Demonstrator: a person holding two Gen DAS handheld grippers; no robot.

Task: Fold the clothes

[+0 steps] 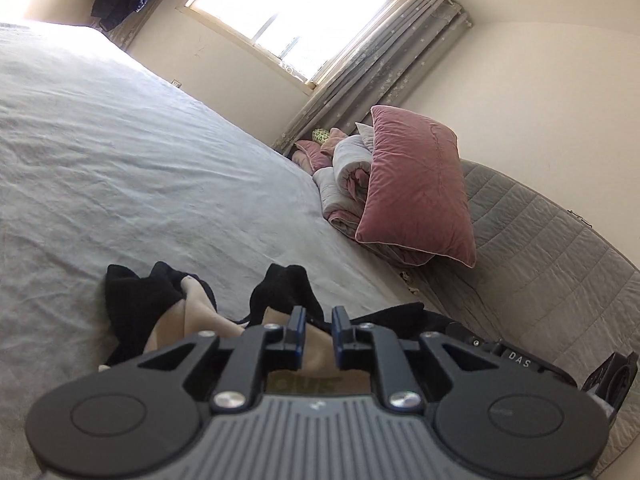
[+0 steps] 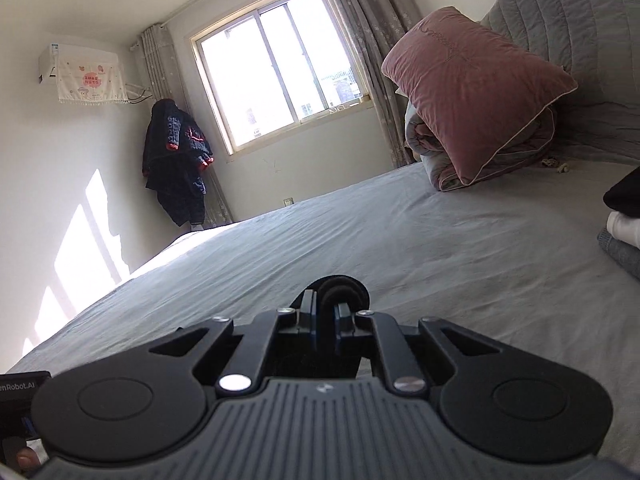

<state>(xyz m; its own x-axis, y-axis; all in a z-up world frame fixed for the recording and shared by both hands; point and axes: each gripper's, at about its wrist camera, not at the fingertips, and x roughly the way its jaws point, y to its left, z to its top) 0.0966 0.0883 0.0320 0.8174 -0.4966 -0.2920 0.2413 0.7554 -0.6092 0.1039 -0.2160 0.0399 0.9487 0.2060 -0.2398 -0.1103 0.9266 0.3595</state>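
Note:
A black garment with a beige lining lies crumpled on the grey bed sheet, right in front of my left gripper. Its fingers stand slightly apart, and beige lining shows in the gap between them. In the right wrist view my right gripper is shut on a fold of the black fabric, which bulges out past the fingertips above the bed sheet. The right gripper's body shows at the lower right of the left wrist view.
A pink pillow leans on a rolled quilt against the grey quilted headboard. Folded clothes are stacked at the bed's right edge. Dark clothes hang in the corner by the window.

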